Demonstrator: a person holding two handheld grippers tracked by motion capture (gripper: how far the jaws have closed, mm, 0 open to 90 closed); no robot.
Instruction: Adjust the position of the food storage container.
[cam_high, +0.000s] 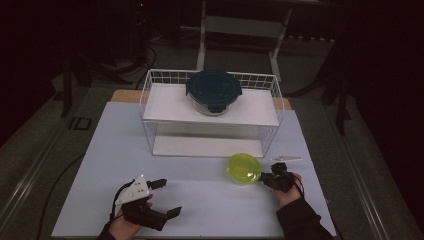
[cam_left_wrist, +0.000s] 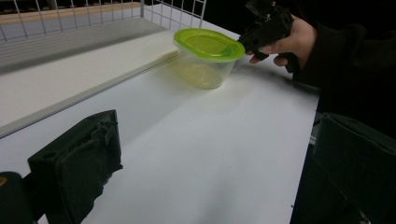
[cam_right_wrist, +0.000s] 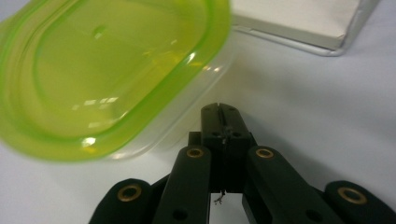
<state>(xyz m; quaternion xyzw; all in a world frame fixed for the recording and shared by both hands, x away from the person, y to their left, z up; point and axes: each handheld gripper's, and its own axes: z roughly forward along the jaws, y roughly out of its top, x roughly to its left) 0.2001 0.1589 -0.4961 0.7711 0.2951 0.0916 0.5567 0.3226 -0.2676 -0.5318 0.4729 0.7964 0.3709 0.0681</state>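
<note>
Clear tub (cam_high: 243, 169), translucent green lid

The left tool (cam_high: 161, 197) is matt black, blocky, with two thick jaws faced in rough dark padding, and a grey three-cornered plate (cam_high: 133, 190) studded with small pale dots rides on top. A dark cable (cam_high: 114, 200) loops off at its 9 o'clock side. The right tool (cam_right_wrist: 220, 122) is black too: flat linked bars pinned with brass-coloured rivets (cam_right_wrist: 195, 152), narrow ridged tips. A black long sleeve (cam_high: 302, 220) covers the right forearm to the wrist.
</note>
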